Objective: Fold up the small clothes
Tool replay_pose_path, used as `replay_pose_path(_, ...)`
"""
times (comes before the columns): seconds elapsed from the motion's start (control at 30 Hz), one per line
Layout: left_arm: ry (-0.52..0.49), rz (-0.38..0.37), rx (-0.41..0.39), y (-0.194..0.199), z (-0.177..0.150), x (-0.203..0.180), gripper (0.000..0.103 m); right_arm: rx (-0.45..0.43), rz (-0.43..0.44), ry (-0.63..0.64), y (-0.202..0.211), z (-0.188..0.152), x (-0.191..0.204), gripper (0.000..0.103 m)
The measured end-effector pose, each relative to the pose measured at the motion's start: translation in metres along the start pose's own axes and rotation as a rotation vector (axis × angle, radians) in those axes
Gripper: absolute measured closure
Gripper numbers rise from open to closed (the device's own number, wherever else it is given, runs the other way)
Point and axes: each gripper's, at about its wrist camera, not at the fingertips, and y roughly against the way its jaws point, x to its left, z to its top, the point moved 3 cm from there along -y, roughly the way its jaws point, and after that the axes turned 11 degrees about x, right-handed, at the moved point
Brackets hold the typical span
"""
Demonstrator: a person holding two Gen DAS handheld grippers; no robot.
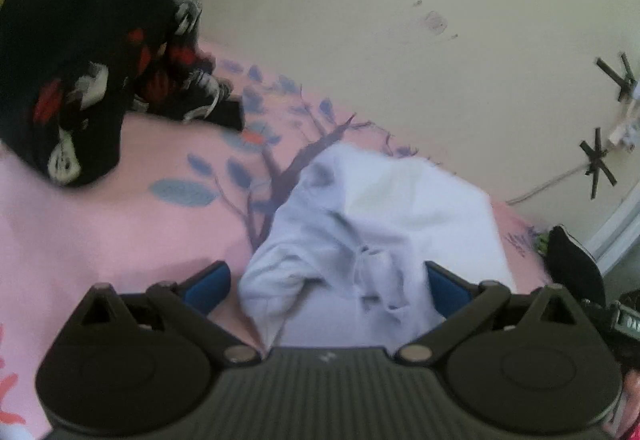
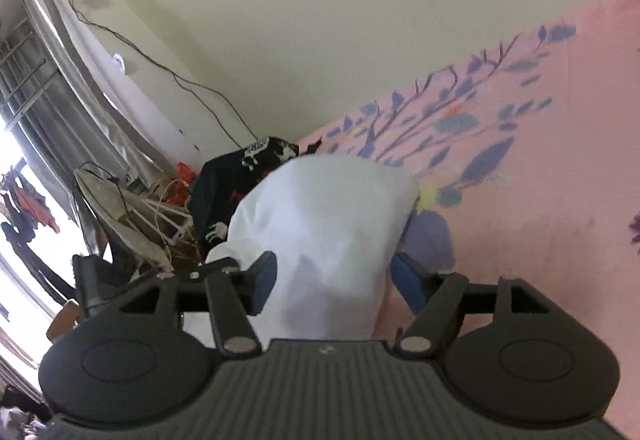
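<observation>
Cloth is the main thing in the left wrist view: a small white garment [image 1: 376,236] lies crumpled on the pink bedsheet [image 1: 100,240], near the wall, and its near part reaches in between the blue pads of your left gripper [image 1: 326,286]. The jaws here stand wide apart and the pads do not press on the fabric, so this gripper is released. Further back to the left, a black patterned garment [image 1: 76,72] lies in a heap, well apart from the white one. I see creases and a bunched part at the near edge of the white piece, and no clean fold line. In the right wrist view, the same white garment [image 2: 324,236] rises as a rounded mound directly in front of your right gripper [image 2: 332,282]. Its jaws are also spread, with one pad on each side of the cloth; they look just beside it and not clenched on it, although the picture is blurred there. The black patterned garment [image 2: 248,176] shows behind the mound, next to some clutter by the window. My judgement is that the folding is at an early or middle stage: the white piece is gathered but not flat and neat, and the black piece seems not folded at all, so most of the work is still left.
</observation>
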Motion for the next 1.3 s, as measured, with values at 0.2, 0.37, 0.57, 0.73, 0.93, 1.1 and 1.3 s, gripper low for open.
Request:
replay_pose_path(0.2,-0.079,-0.045,0.05,-0.009,-0.001,-0.015,0.0,0.057,-0.021,0.022,-0.021,0.001,0.002,0.033)
replay_pose_path(0.37,-0.242,0.0,0.111,-0.026,-0.007,-0.045,0.0,0.063,-0.014,0.01,-0.028,0.005,0.0,0.032)
replay_pose_path(0.57,-0.289,-0.001,0.114,-0.028,-0.012,-0.049,0.001,0.067,-0.012,0.036,-0.03,0.004,0.001,0.029)
replay_pose_path(0.73,-0.153,-0.134,0.102,-0.02,-0.001,-0.024,0.001,0.056,0.009,0.03,-0.027,0.004,0.0,0.024)
replay_pose_path(0.93,-0.144,-0.137,0.099,-0.022,0.002,-0.022,0.0,0.052,0.023,0.034,-0.025,0.003,0.001,0.022)
replay_pose_path(1.1,-0.169,-0.116,0.103,-0.023,0.0,-0.025,0.0,0.052,0.013,0.042,-0.025,0.003,0.002,0.021)
replay_pose_path(1.3,-0.161,-0.127,0.104,-0.023,-0.001,-0.025,0.0,0.045,0.004,0.046,-0.024,0.003,0.003,0.019)
